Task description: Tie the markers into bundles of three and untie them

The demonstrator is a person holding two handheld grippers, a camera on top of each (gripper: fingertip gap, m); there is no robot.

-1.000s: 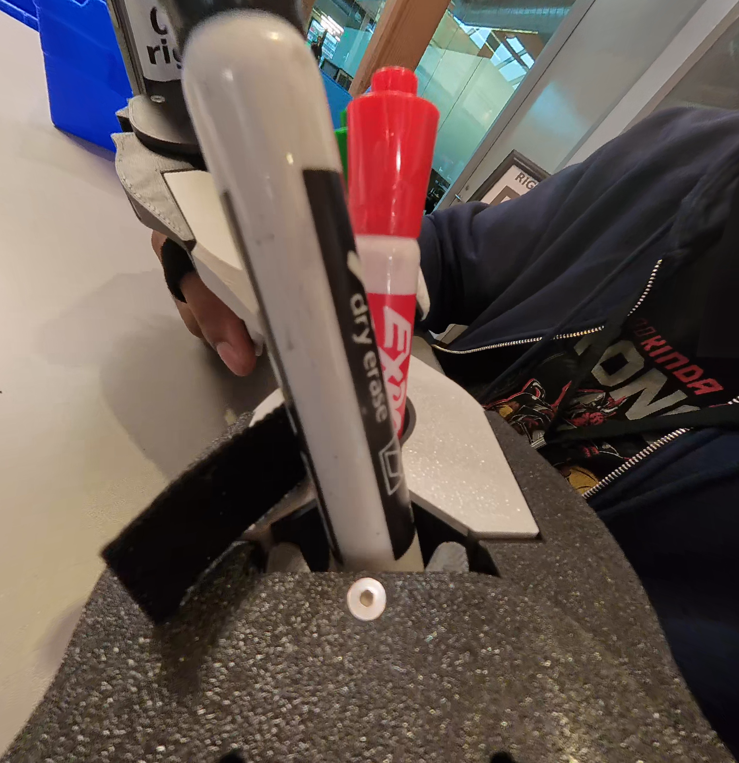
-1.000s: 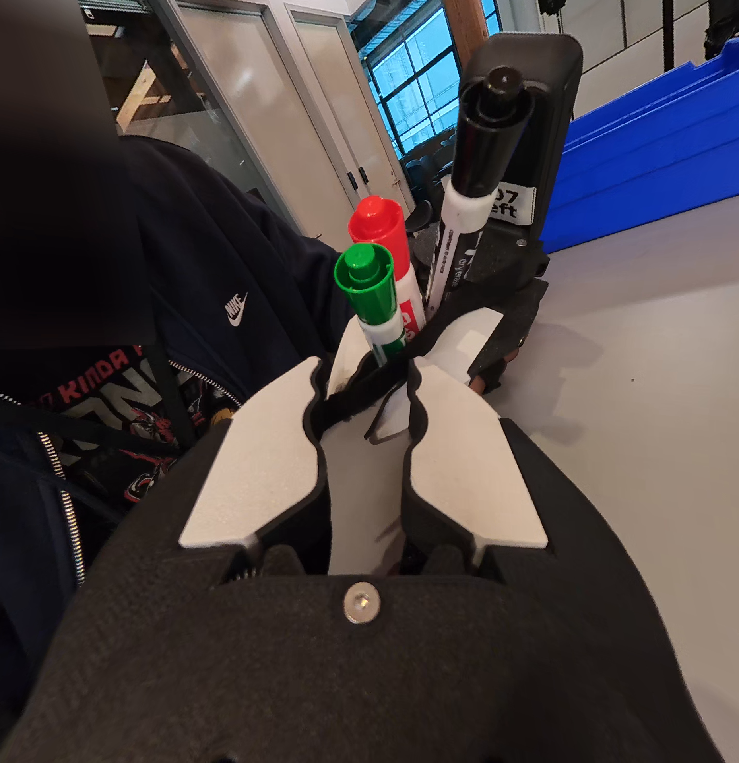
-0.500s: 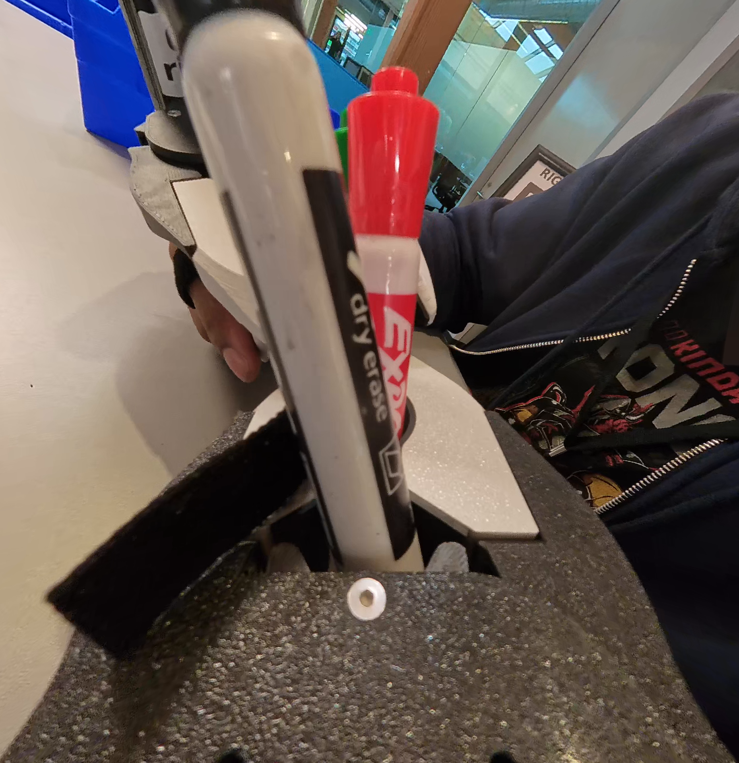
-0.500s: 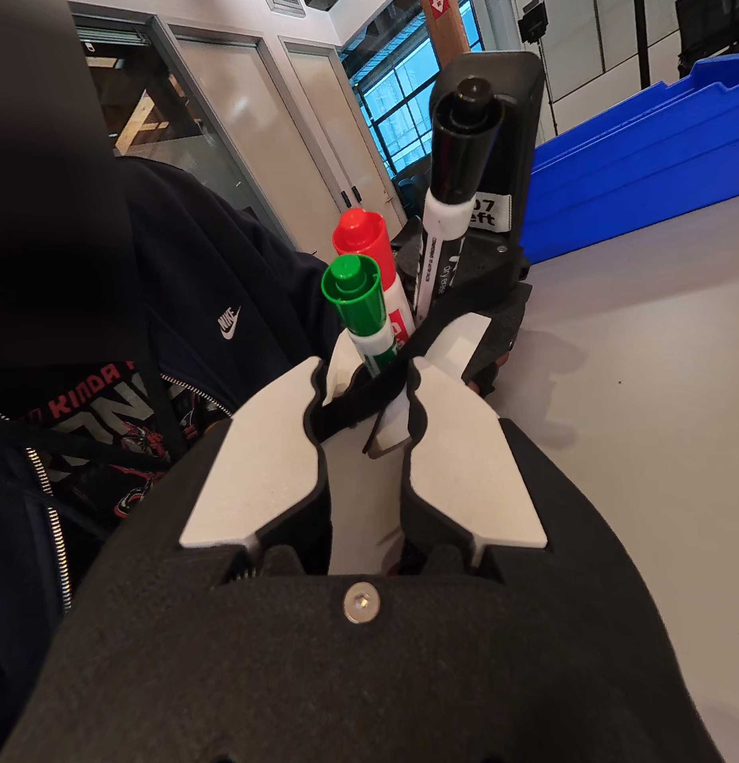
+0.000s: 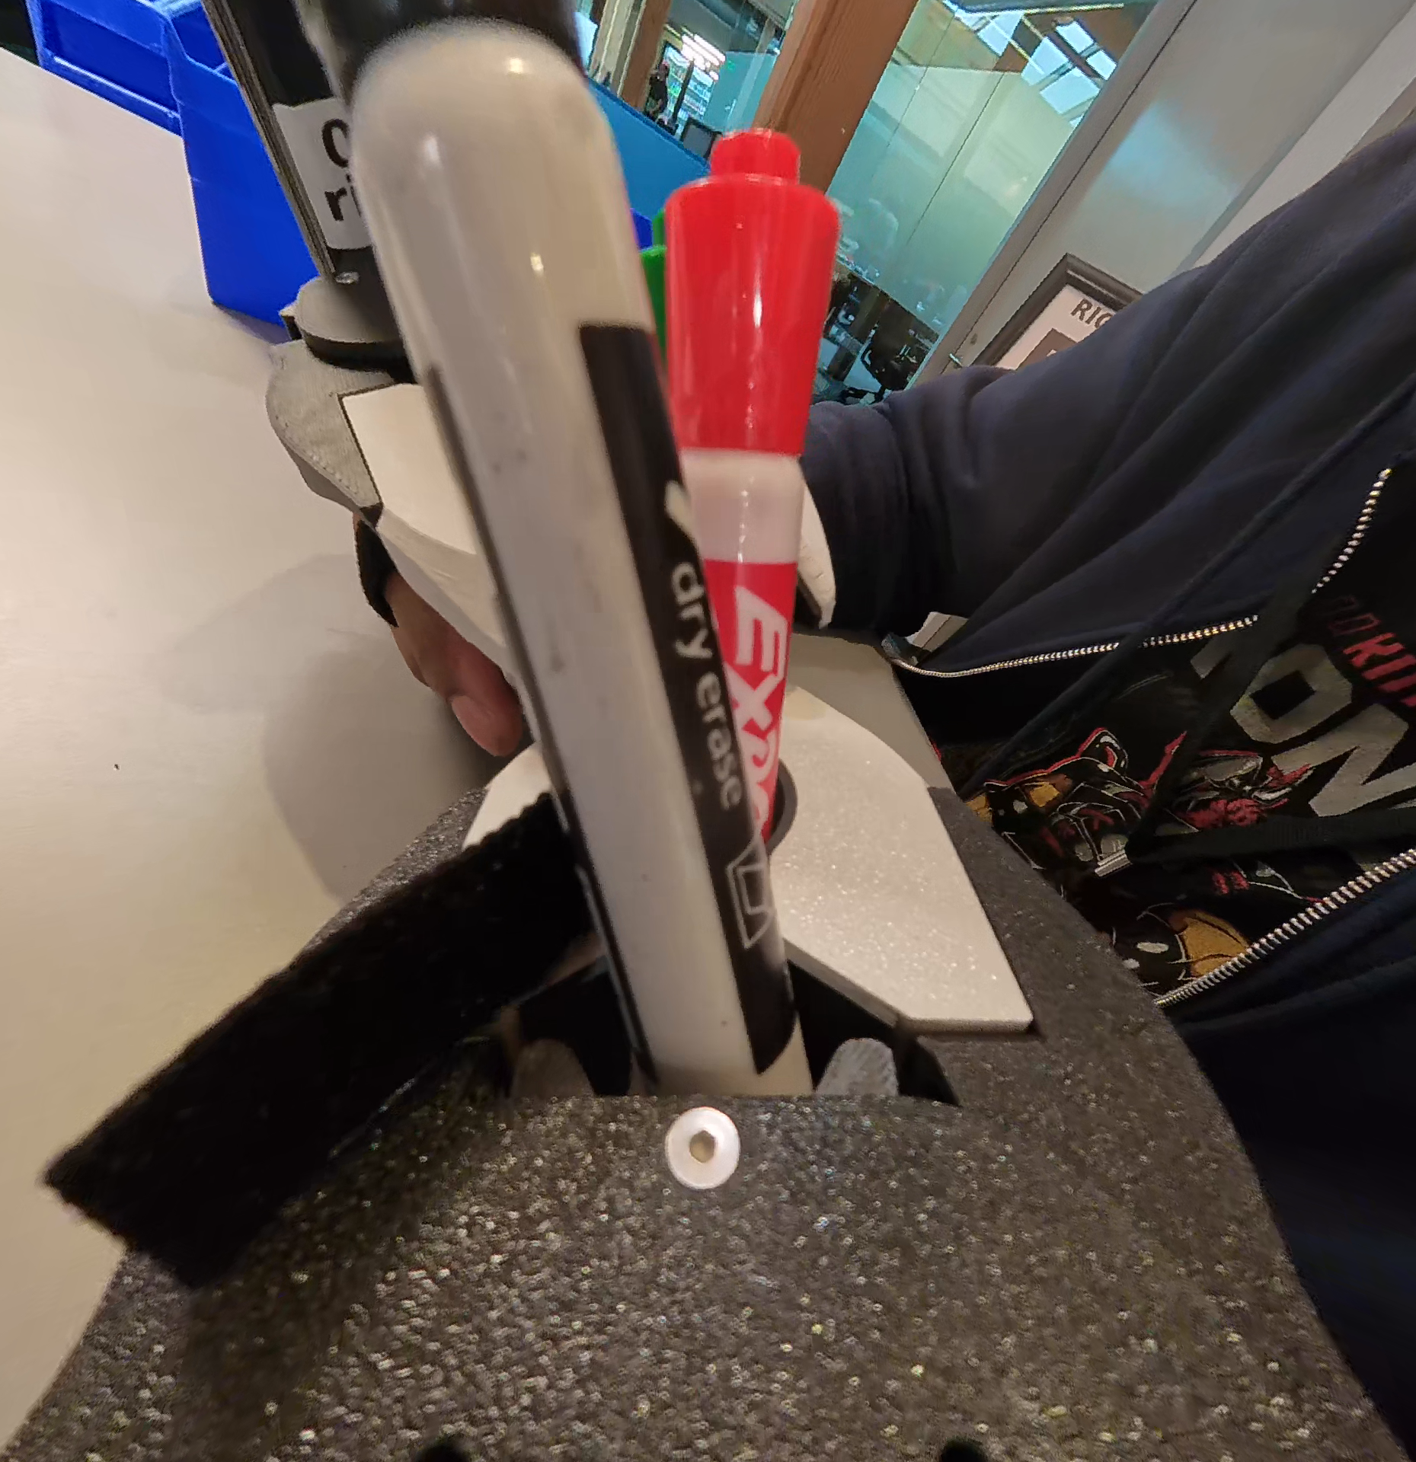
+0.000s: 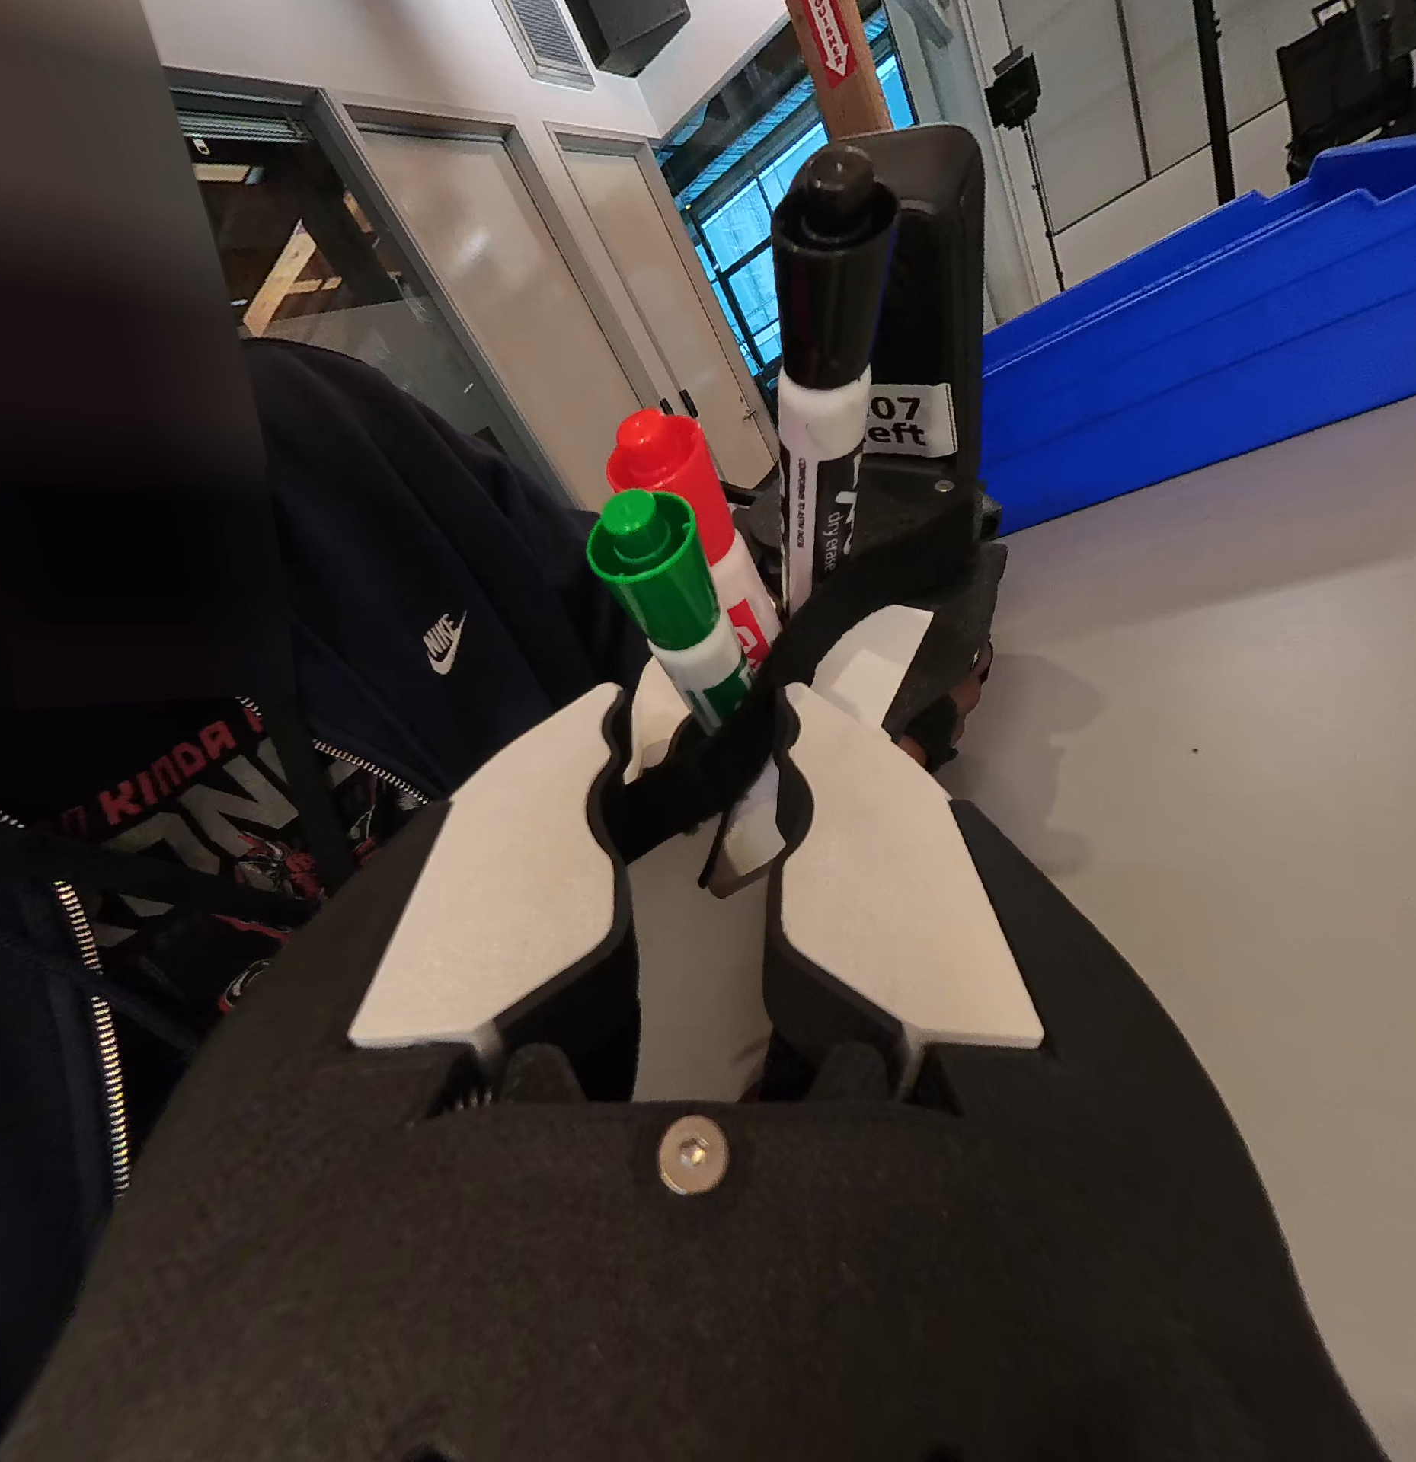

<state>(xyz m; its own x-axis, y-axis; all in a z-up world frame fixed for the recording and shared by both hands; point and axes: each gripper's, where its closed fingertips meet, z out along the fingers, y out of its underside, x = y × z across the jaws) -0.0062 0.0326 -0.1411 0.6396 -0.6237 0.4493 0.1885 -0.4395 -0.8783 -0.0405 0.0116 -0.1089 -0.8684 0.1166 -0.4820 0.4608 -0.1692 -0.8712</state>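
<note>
Left gripper (image 5: 689, 910) clamps three markers (image 5: 562, 554) upright, caps up, above the bench (image 5: 135, 633). Right gripper (image 6: 700, 759) pinches the black strap (image 6: 712, 759) at their base; strap runs crosswise to the markers' long axis, right gripper nearer it.

Right gripper (image 6: 700, 759) jaws pinch the black strap (image 6: 712, 759) (green marker (image 6: 673, 601) behind).
</note>
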